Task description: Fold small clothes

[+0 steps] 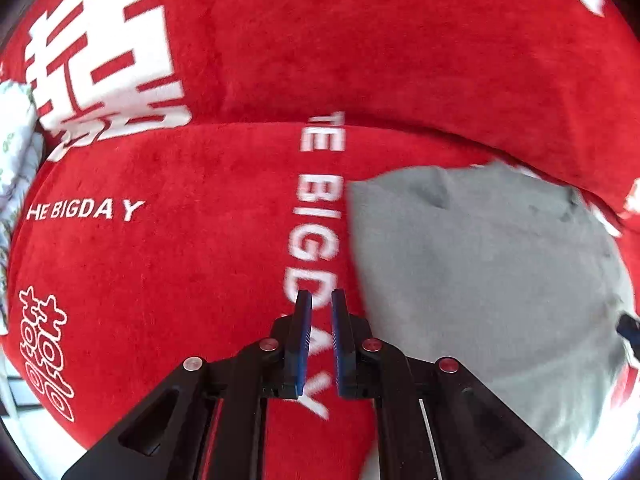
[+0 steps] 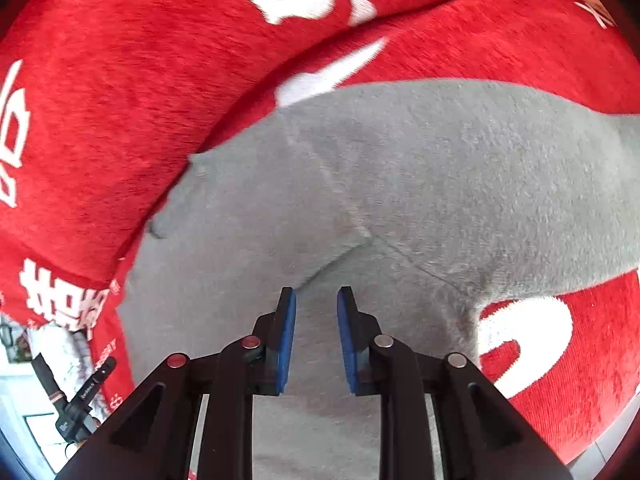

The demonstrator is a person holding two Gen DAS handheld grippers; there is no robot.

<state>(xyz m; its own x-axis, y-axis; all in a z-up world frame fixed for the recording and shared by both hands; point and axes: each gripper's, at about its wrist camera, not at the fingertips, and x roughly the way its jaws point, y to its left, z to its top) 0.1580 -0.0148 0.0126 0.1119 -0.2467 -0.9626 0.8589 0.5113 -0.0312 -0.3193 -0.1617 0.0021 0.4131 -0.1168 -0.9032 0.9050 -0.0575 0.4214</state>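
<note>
Lying partly folded on the red blanket [image 1: 160,260], the grey garment [image 2: 400,168] needs more folding; the left gripper [image 1: 321,300] is nearly closed and empty, the right gripper [image 2: 316,300] slightly open and empty.

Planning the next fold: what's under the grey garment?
The grey garment lies on a red plush blanket with white lettering. Whatever print or objects sit beneath the grey cloth are covered.

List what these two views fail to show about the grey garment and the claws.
- Grey garment: near edge hidden behind the right claw, right wrist view; its type unclear.
- Left wrist view: garment cut off at the right edge.
- Left claw: nearly closed, nothing visibly held.
- Red blanket: lettering partly blurred.
</note>
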